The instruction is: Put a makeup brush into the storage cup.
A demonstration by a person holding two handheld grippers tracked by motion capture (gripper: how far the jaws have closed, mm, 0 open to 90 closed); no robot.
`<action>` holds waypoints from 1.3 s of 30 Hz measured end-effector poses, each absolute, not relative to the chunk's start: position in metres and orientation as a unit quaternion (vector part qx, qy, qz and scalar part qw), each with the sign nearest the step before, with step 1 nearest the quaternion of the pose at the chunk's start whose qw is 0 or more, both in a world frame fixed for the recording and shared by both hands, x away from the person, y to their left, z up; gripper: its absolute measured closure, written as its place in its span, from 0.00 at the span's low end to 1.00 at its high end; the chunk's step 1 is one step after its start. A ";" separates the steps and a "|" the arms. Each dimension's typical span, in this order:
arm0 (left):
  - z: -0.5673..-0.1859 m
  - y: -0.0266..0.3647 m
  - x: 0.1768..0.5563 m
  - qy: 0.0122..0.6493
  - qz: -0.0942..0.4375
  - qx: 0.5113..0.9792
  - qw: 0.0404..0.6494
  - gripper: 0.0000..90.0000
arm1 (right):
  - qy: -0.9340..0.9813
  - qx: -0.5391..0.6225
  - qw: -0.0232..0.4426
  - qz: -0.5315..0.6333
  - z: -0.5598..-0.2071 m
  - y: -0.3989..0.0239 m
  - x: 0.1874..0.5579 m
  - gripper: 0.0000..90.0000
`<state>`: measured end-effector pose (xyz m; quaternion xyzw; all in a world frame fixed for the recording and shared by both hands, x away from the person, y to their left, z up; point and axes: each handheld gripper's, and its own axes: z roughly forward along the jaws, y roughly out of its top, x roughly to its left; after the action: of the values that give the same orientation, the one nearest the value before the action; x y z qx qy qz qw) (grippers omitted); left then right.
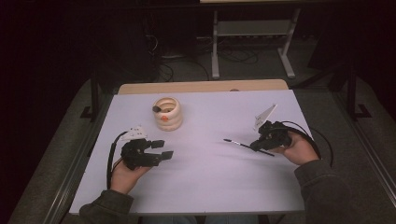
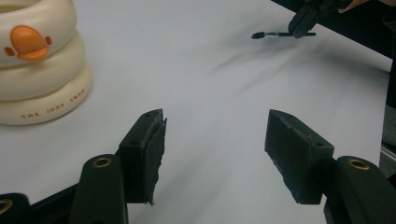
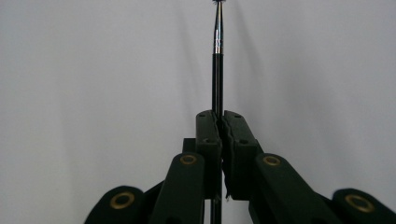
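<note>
Thin black makeup brush (image 1: 247, 146), silver ferrule, small dark tip, sits right of centre in the high view, clenched in right gripper (image 1: 259, 143). Left gripper (image 1: 161, 149) lower left, released, empty. Cream ringed holder (image 1: 168, 113) upper centre.

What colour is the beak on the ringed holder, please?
Orange, on the cream holder; it shows best in the left gripper view.

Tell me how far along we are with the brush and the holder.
Done: the right gripper is clamped on the black makeup brush, and one dark brush already stands in the cream ringed holder. In hand: carrying the held brush. Left: getting it into the holder; the left gripper waits open.
</note>
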<state>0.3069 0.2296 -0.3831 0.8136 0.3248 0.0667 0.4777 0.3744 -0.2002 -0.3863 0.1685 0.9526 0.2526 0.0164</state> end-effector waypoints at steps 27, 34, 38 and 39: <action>-0.374 0.189 0.305 0.268 0.020 0.827 0.495 0.52 | 0.920 0.156 0.007 0.358 -0.353 -0.135 0.327 0.94; -0.379 0.180 0.303 0.255 0.001 0.833 0.491 0.57 | 0.903 0.162 -0.011 0.397 -0.369 -0.114 0.319 0.94; -0.381 0.178 0.301 0.249 -0.010 0.834 0.493 0.59 | 0.902 0.161 -0.016 0.401 -0.373 -0.104 0.317 0.94; -0.381 0.178 0.301 0.244 -0.009 0.836 0.491 0.60 | 0.901 0.162 -0.014 0.403 -0.373 -0.102 0.315 0.94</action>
<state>0.3007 0.1776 -0.3812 0.8360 0.2444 -0.0092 0.4912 0.3154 -0.1024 -0.3734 0.1618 0.9006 0.4032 -0.0144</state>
